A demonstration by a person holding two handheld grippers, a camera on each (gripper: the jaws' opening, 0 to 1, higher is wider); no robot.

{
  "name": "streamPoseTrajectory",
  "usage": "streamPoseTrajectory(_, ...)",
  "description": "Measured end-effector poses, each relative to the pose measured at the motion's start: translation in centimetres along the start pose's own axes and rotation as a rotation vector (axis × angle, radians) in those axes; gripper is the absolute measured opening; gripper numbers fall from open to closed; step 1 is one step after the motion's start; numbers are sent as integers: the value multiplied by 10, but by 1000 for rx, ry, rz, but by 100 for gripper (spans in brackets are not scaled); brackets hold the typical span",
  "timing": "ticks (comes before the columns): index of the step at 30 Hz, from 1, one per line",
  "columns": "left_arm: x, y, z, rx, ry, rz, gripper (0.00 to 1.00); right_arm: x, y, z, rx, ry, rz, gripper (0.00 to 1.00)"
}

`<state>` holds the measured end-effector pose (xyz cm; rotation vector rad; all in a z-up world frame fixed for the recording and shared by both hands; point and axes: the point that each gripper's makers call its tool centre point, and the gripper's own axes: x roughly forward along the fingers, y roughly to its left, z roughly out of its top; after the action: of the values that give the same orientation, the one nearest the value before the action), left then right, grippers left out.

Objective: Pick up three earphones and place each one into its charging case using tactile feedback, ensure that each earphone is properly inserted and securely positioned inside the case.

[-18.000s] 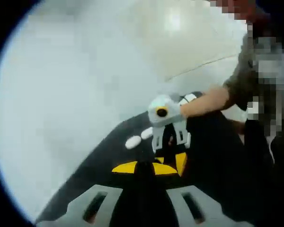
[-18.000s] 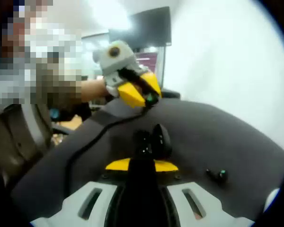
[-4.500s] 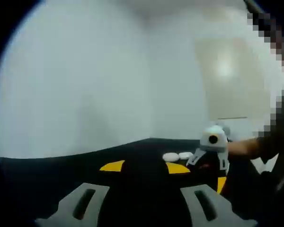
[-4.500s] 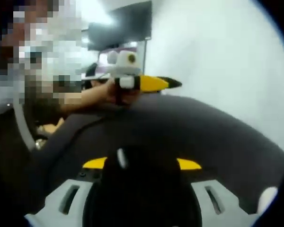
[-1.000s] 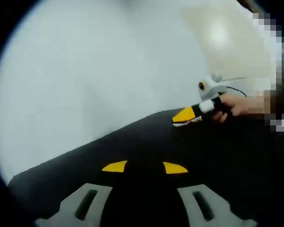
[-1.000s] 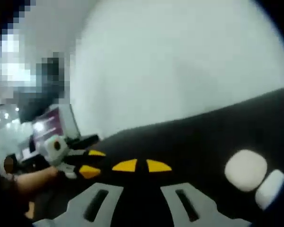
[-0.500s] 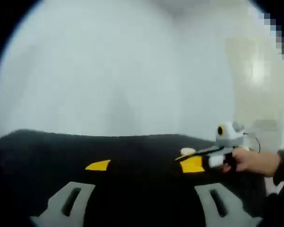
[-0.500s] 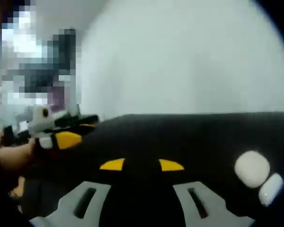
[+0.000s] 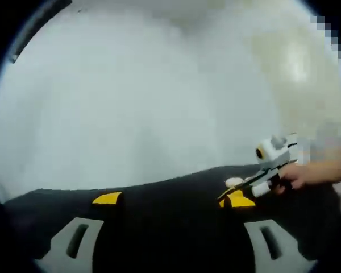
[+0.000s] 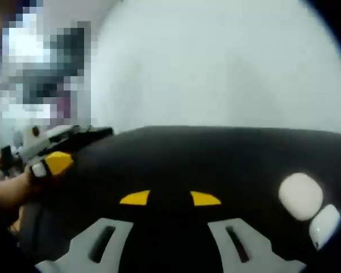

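Black matte tabletop under me; both my grippers, left and right, gape wide, empty. White oval charging cases sit at four o'clock of my right jaws. I judge I'm between picks; next, find an earphone.

In the left gripper view we see our own left gripper, its yellow-tipped jaws set wide apart over the black worktop. At right, the right gripper, held by a hand, reaches beside a small white oval charging case.
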<state>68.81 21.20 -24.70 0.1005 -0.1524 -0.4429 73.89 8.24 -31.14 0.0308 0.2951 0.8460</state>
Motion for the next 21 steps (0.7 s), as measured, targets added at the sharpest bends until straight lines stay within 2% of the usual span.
streamPoseTrajectory(2,3,-4,-1,38,-1,-10,68,3,-5,2,12,-13,4,27)
streamPoseTrajectory(6,4,-4,-3,41,8,-17,65,10,-10,4,30,-22,18,26)
streamPoseTrajectory(9,3,4,6,-61,-44,2,58,12,-10,2,5,-10,34,26)
streamPoseTrajectory(11,4,14,6,-126,-61,22,59,10,-9,8,-37,-50,37,26)
streamPoseTrajectory(14,3,21,1,-196,-44,41,58,1,-13,13,-55,-95,15,26)
streamPoseTrajectory(16,4,26,-2,-262,-40,44,55,-5,-10,25,-101,-175,22,26)
streamPoseTrajectory(19,7,33,-13,-258,10,72,53,-11,-4,23,-131,-180,23,27)
streamPoseTrajectory(20,7,36,-18,-246,33,88,51,-7,-8,17,-103,-143,1,29)
streamPoseTrajectory(21,7,40,-26,-229,73,117,48,-7,-8,9,-129,-91,-3,31)
